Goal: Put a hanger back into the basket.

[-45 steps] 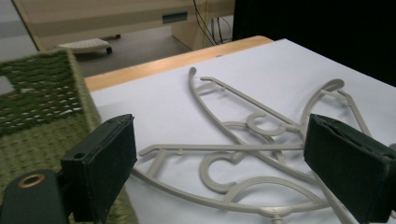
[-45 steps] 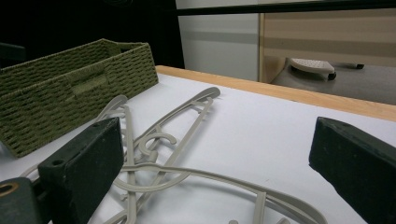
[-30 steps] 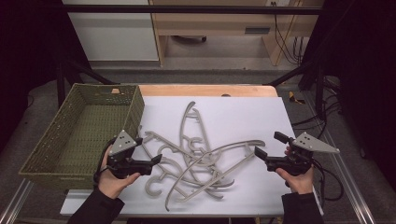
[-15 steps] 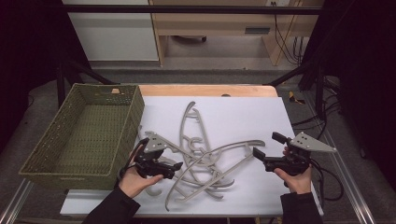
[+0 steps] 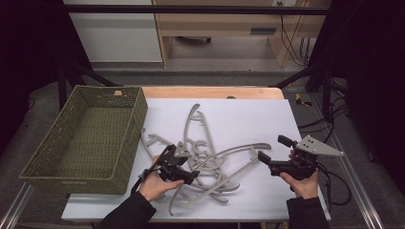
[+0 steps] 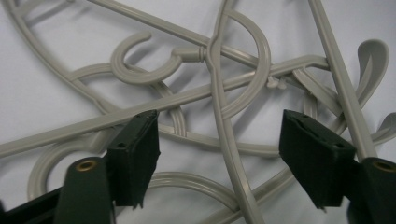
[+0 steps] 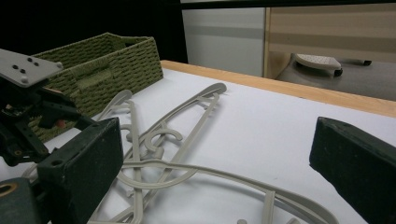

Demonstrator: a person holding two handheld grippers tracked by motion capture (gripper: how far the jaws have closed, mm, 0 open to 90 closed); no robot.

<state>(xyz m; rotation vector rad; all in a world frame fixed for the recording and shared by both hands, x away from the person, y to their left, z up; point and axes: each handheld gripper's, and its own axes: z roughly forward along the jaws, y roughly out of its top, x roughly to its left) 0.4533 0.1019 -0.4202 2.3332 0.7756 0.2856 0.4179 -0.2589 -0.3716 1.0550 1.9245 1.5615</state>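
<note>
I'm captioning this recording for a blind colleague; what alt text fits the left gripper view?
Seen from just above, a tangle of grey plastic hangers lies on a white table. The left tongs hang over it with their two black jaws apart, either side of one hanger's thin arm, not pressing on it.

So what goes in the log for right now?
left gripper: open, closing over hangers | right gripper: open, hovering | basket: empty

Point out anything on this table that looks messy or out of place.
The grey hangers lie in a tangled heap on the white table, hooks and arms crossing over one another. The green basket beside them holds none. Nothing looks broken or spilled.
</note>
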